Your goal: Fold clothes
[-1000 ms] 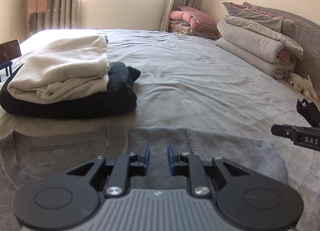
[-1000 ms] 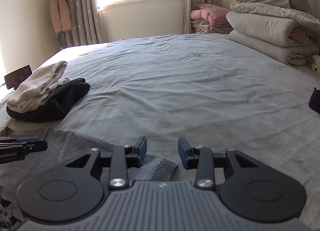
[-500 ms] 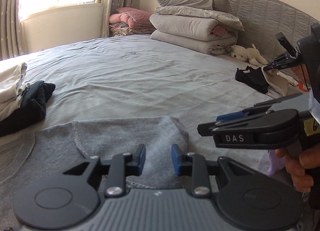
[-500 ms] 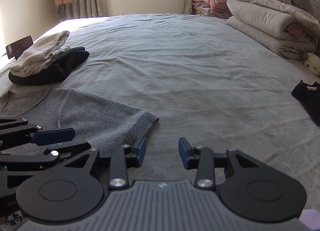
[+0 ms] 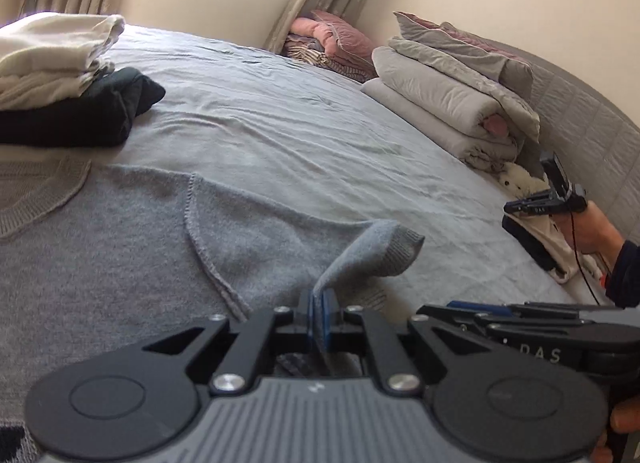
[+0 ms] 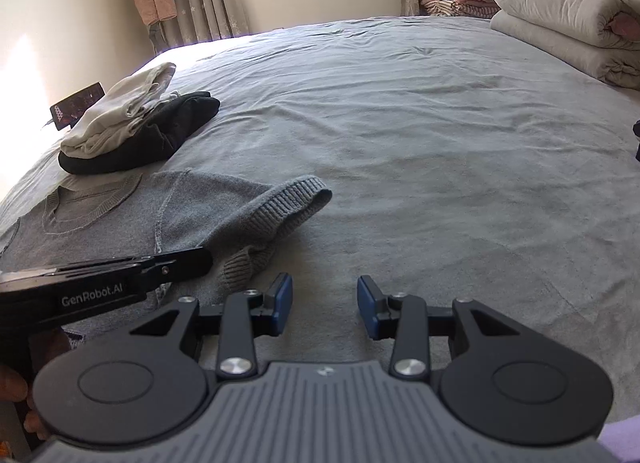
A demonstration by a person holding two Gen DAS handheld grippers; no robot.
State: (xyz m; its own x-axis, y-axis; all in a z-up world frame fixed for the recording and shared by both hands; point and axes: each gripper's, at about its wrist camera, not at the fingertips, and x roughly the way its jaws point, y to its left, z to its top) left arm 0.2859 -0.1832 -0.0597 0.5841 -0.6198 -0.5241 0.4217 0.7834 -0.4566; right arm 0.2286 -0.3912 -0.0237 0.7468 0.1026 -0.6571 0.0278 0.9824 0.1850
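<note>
A: What's cut off or hard to see?

B: The grey sweater (image 5: 132,231) lies flat on the bed (image 5: 304,131), its left part running out of frame. A dark device (image 6: 78,103) behind the folded stack (image 6: 132,127) is too small to read.

A: Do the views differ?

B: The left wrist view shows the left gripper (image 5: 319,313) pinched tight on the sweater's sleeve (image 5: 360,251), lifting it. The right wrist view shows the right gripper (image 6: 324,305) with jaws apart, nothing between them, over bare sheet just right of the sleeve.

A: Counts?

B: One sweater, two folded garments stacked, white on black, two grippers. Only the left view shows the stuffed toy (image 5: 520,183).
</note>
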